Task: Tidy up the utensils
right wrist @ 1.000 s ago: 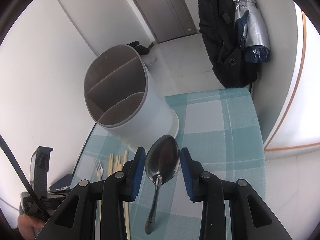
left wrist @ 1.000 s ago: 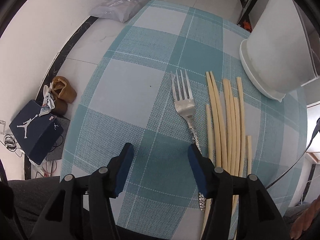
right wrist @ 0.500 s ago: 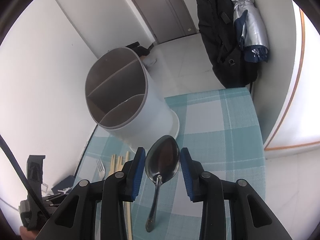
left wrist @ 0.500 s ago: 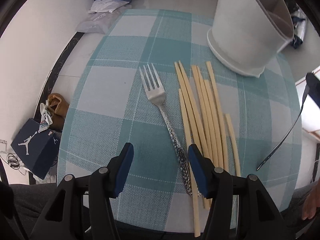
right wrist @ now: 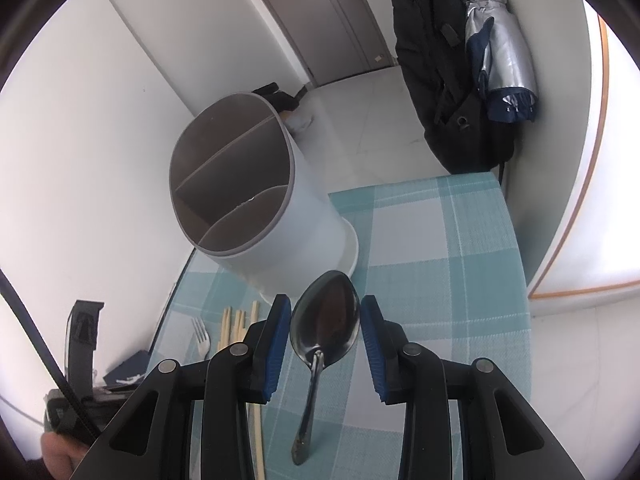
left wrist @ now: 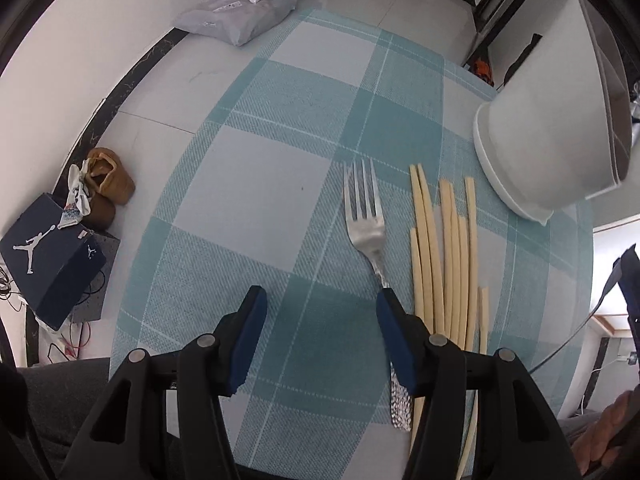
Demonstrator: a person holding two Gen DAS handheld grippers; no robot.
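A silver fork (left wrist: 366, 220) lies on the teal checked tablecloth (left wrist: 260, 184), tines pointing away. Several pale chopsticks (left wrist: 448, 260) lie just right of it. My left gripper (left wrist: 320, 300) hangs open above the cloth, pointing steeply down. Its right finger covers part of the fork's handle, and nothing is between the pads. My right gripper (right wrist: 325, 300) is shut on the bowl of a dark metal spoon (right wrist: 326, 328), whose handle hangs back toward the camera. Ahead of it stands the white utensil holder (right wrist: 312, 216), whose divided compartments look empty. The holder (left wrist: 540, 148) also stands beyond the chopsticks.
On the floor left of the table are a dark shoe box (left wrist: 48, 256), brown shoes (left wrist: 108, 188) and grey parcels (left wrist: 240, 16). A black coat (right wrist: 432, 60) and a folded umbrella (right wrist: 496, 40) hang by the door beyond the table's far edge.
Half a second ago the left view had pulled back and showed the whole fork and chopsticks. It is now back close over the fork's handle. The right gripper and spoon have not moved.
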